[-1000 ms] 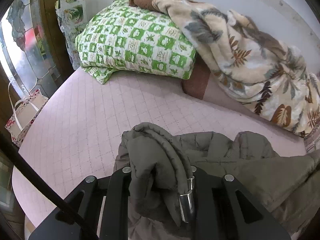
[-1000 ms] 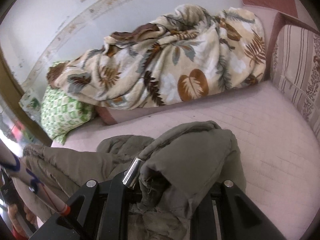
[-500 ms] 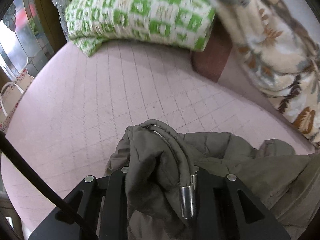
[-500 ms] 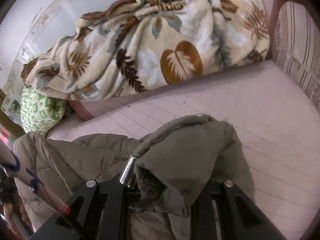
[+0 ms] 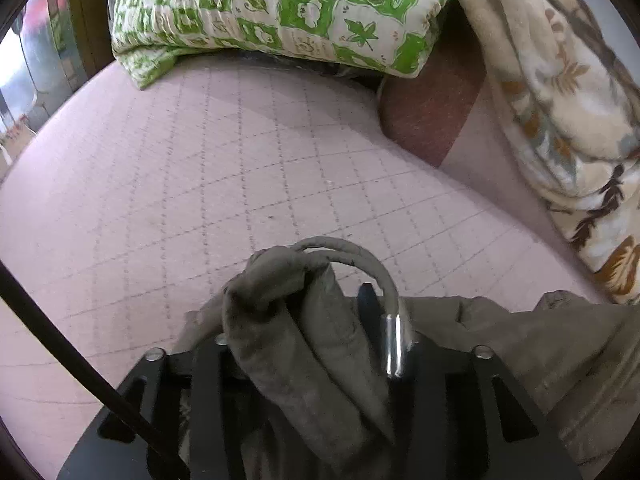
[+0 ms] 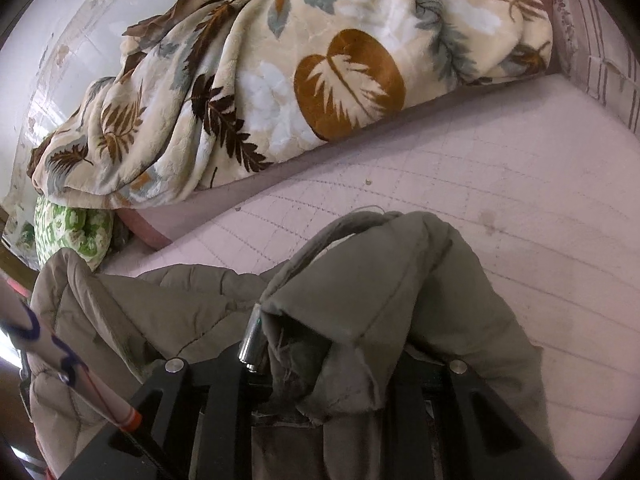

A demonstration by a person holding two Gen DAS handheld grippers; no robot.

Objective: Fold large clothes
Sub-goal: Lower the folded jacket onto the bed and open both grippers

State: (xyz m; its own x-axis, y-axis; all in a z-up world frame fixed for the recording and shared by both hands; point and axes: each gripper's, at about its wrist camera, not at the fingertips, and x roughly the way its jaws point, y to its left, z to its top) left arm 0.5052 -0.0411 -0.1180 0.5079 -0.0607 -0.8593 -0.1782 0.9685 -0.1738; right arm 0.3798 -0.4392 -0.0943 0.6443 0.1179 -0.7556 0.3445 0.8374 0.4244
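An olive padded jacket point(image 5: 500, 340) lies partly on the pink quilted bed point(image 5: 200, 180). My left gripper point(image 5: 296, 312) has a bunched edge of it between its jaws, which are opening; the fabric hangs loose there and one dark fingertip point(image 5: 366, 300) shows bare. A drawcord with a metal tip point(image 5: 394, 344) loops over that bunch. In the right wrist view my right gripper point(image 6: 328, 344) is shut on another fold of the jacket point(image 6: 400, 272), low over the bed point(image 6: 520, 200), with a second metal cord tip point(image 6: 250, 340) beside it.
A green checked pillow point(image 5: 280, 8) and a leaf-print blanket point(image 6: 280, 80) are piled along the far wall, with a brown cushion point(image 5: 432, 100) under them. A striped cushion point(image 6: 600, 40) stands at the right end. A black cable point(image 5: 60, 340) crosses the left view.
Both grippers have sunk toward the bed with the jacket, so the bedding looms closer. The left jaws have spread apart around the fabric. The right grip looks the same.
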